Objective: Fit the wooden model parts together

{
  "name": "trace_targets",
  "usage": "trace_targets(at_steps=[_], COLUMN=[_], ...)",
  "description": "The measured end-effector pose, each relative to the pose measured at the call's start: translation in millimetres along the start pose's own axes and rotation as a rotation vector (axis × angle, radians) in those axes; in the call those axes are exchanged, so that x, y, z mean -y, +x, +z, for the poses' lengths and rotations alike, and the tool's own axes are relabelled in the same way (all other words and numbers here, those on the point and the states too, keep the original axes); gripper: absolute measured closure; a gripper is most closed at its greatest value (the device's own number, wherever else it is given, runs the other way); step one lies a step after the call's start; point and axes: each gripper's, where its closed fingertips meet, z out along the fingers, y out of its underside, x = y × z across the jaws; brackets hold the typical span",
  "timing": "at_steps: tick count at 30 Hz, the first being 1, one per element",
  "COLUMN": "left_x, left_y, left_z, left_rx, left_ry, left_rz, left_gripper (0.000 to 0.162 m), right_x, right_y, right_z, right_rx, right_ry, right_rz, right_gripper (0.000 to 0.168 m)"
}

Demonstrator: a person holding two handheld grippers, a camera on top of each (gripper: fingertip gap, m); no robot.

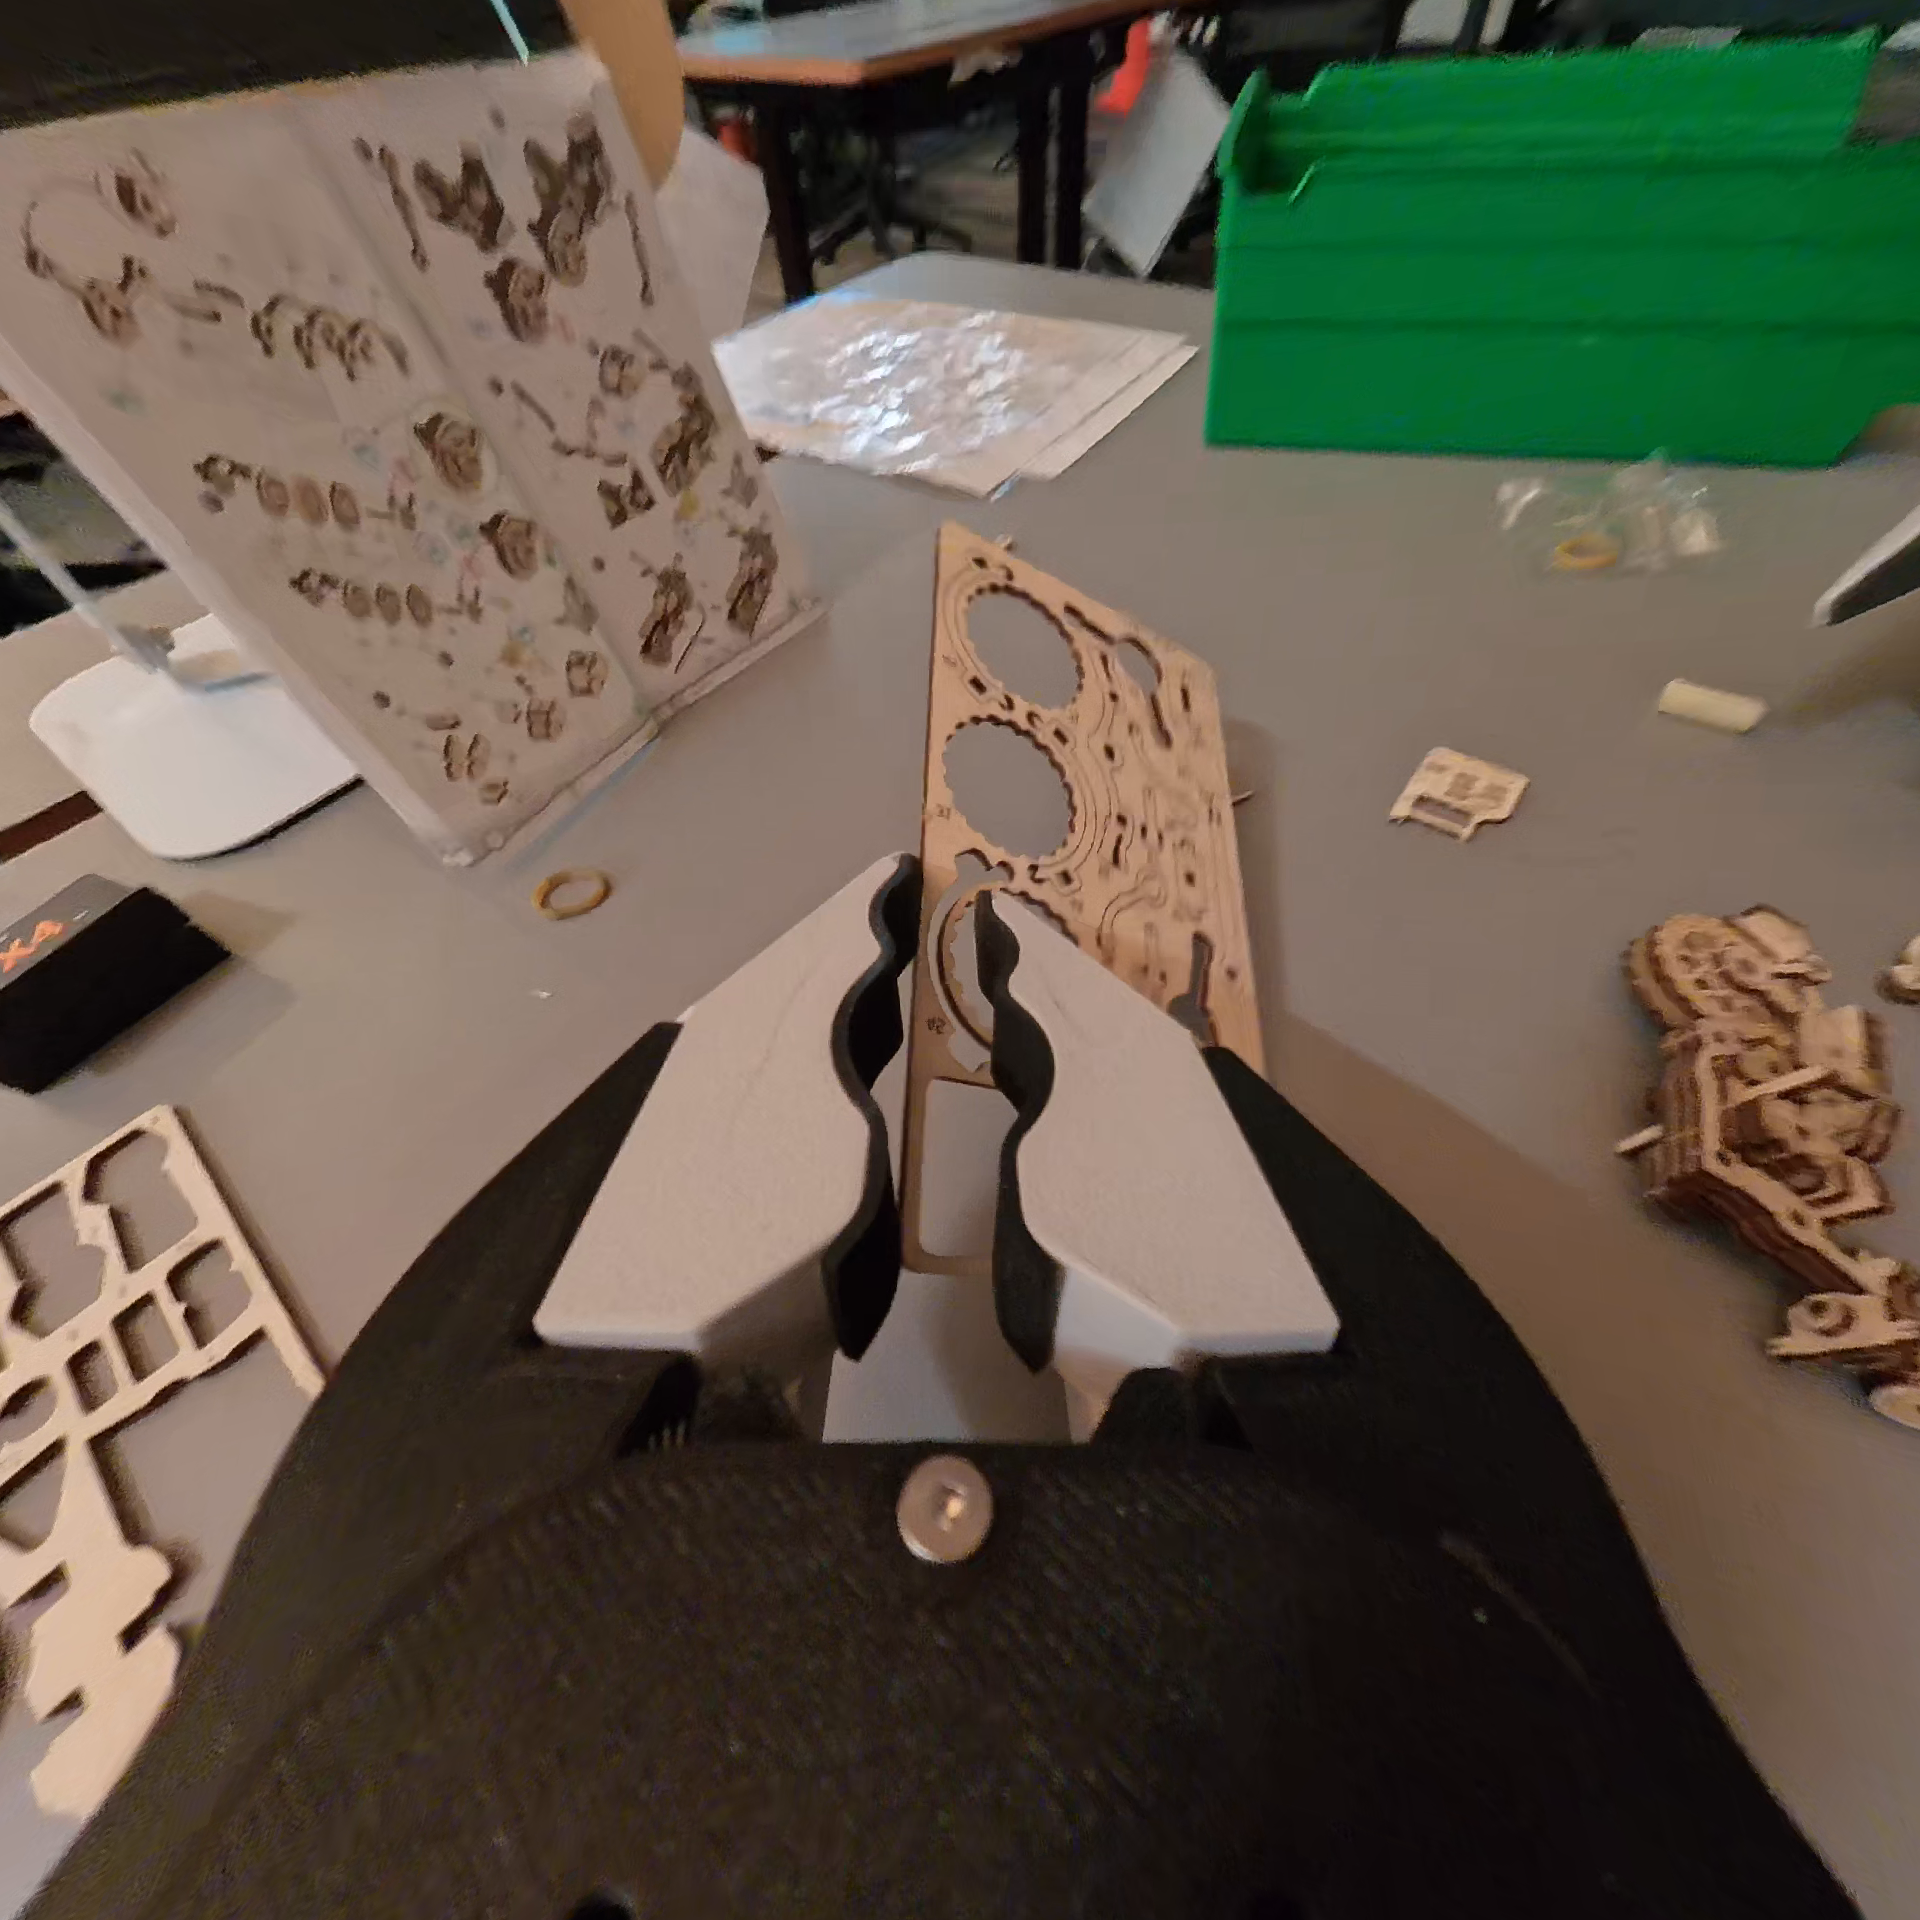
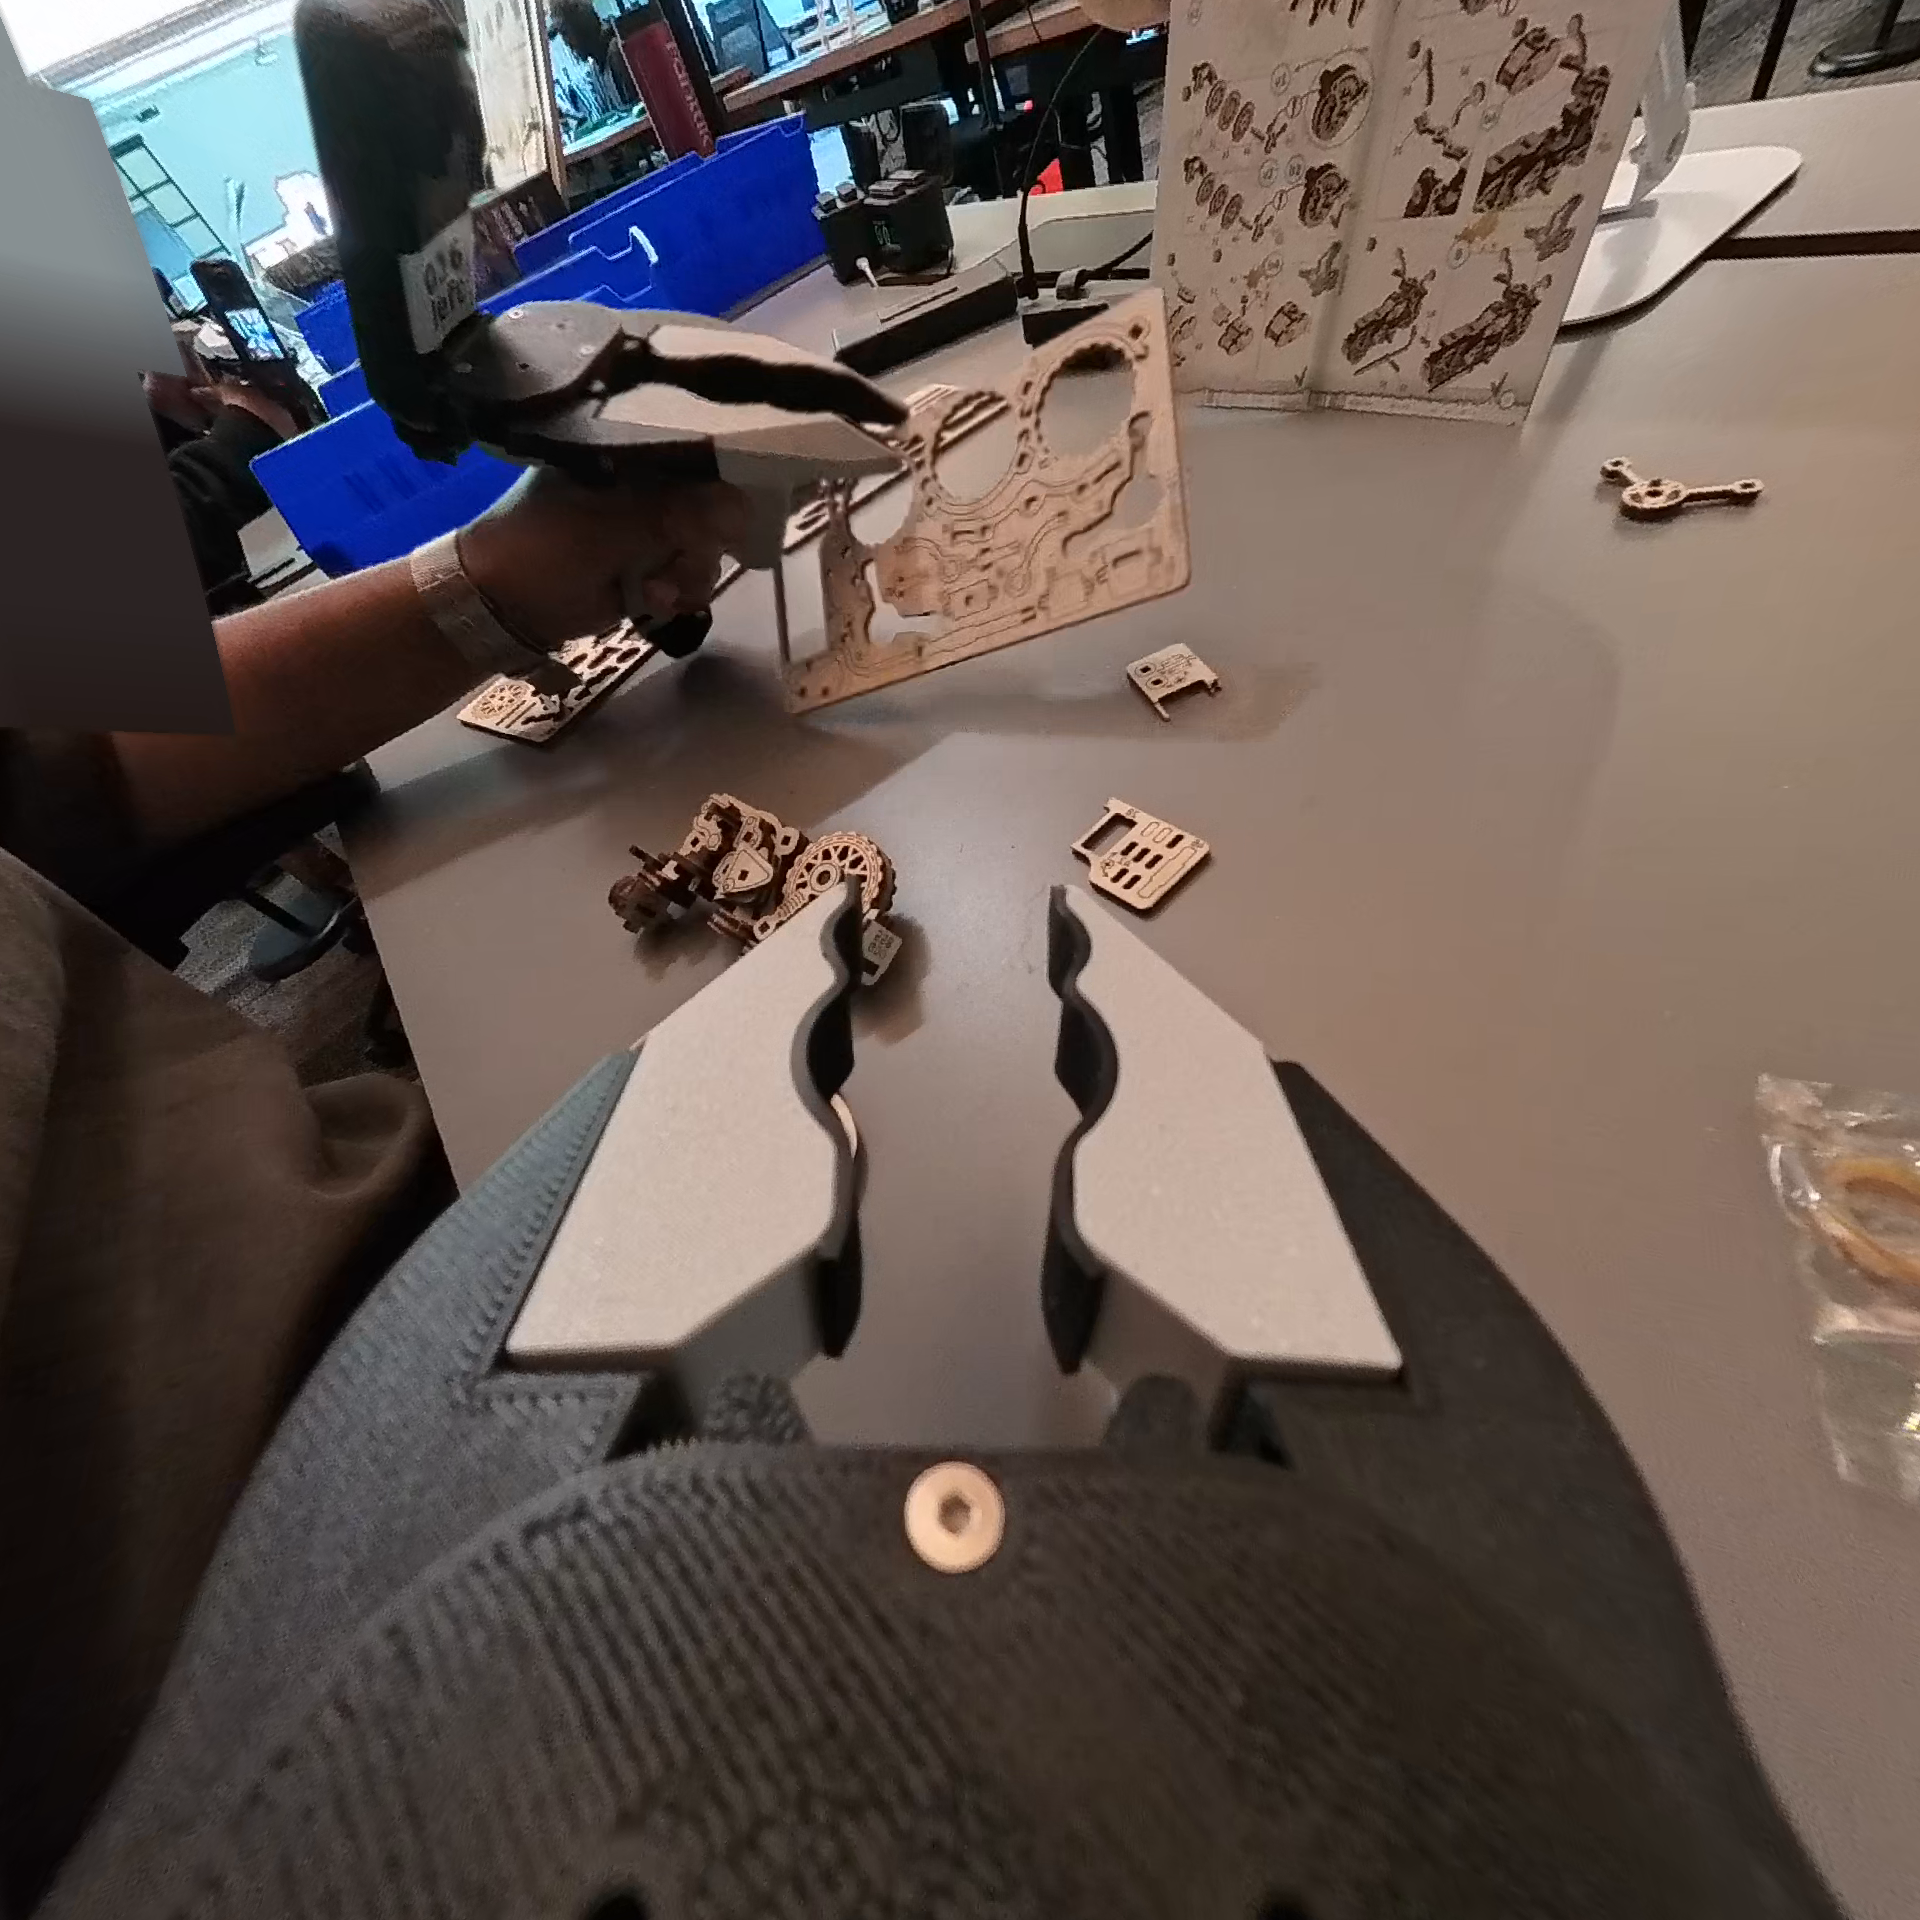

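Note:
My left gripper (image 1: 940, 883) is shut on the edge of a laser-cut wooden parts sheet (image 1: 1153, 810) with two large round cut-outs. In the right wrist view the left gripper (image 2: 883, 426) holds that sheet (image 2: 997, 551) tilted up, its lower corner at the table. My right gripper (image 2: 956, 904) is open and empty, low over the table. Its left fingertip is just in front of a partly built wooden model (image 2: 758, 873), which also shows in the left wrist view (image 1: 1756, 1091). A small slotted wooden piece (image 2: 1143, 857) lies just beyond the right fingertip.
An instruction sheet (image 1: 416, 416) stands propped at the back. Another small piece (image 2: 1172, 675), a three-armed piece (image 2: 1678, 494), an emptied sheet (image 1: 94, 1351), a rubber band (image 1: 571, 894) and a plastic bag (image 2: 1860, 1226) lie on the grey table. A green bin (image 1: 1558, 281) stands far right. My right fingertips sit around 20 cm from my left ones. To the small slotted wooden piece (image 2: 1143, 857): right tips about 8 cm, left tips about 20 cm. Look for it in the left wrist view (image 1: 1462, 784) too.

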Motion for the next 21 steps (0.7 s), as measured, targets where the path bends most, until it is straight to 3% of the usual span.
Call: trace_targets(at_steps=[9,21], left_x=[25,24], left_y=[24,30], left_z=[-13,-13], left_rx=[-0.092,-0.141], left_ry=[0.128,0.133], left_rz=[0.149,0.123], left_gripper=[0.156,0.162], right_x=[1,1], right_y=[1,2], right_z=[0,0], right_rx=[0.003,0.004], right_ry=[0.005,0.006], right_rz=[0.012,0.021], right_gripper=[0.133,0.133])
